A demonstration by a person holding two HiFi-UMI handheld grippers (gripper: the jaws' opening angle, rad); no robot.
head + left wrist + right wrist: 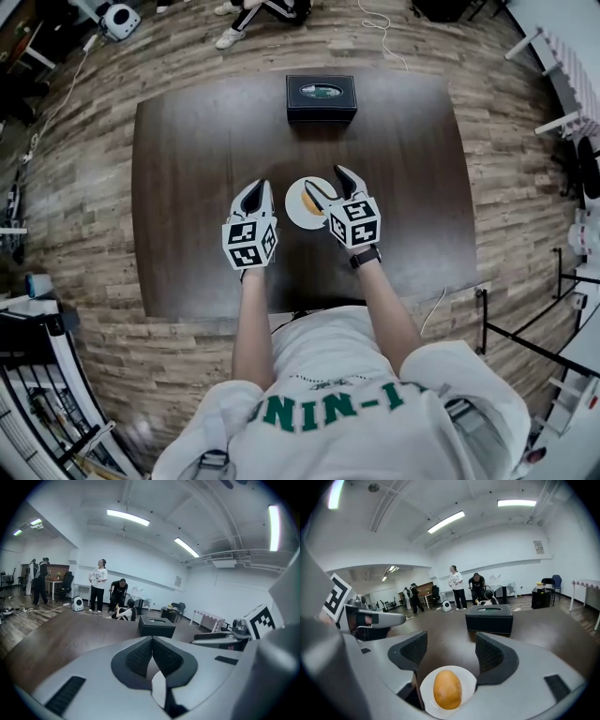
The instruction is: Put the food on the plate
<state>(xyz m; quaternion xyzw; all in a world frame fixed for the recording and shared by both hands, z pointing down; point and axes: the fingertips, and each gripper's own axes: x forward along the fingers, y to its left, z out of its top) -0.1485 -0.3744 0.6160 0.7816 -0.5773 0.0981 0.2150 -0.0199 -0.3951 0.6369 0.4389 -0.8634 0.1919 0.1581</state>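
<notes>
A golden-brown oval piece of food (447,689) lies on a small white plate (471,681) in the middle of the dark table. In the head view the plate (293,208) and the food (312,199) sit partly under my right gripper (326,183). That gripper (451,651) hangs above the plate with its jaws wide apart and nothing between them; the food lies below, apart from the pads. My left gripper (259,187) hovers just left of the plate. Its jaws meet at the tips (152,641) with nothing held.
A black box (321,97) stands at the table's far edge, beyond the plate, and shows in both gripper views (156,626) (489,618). The dark wooden table (187,187) stands on a plank floor. Several people (98,585) are at the back of the room.
</notes>
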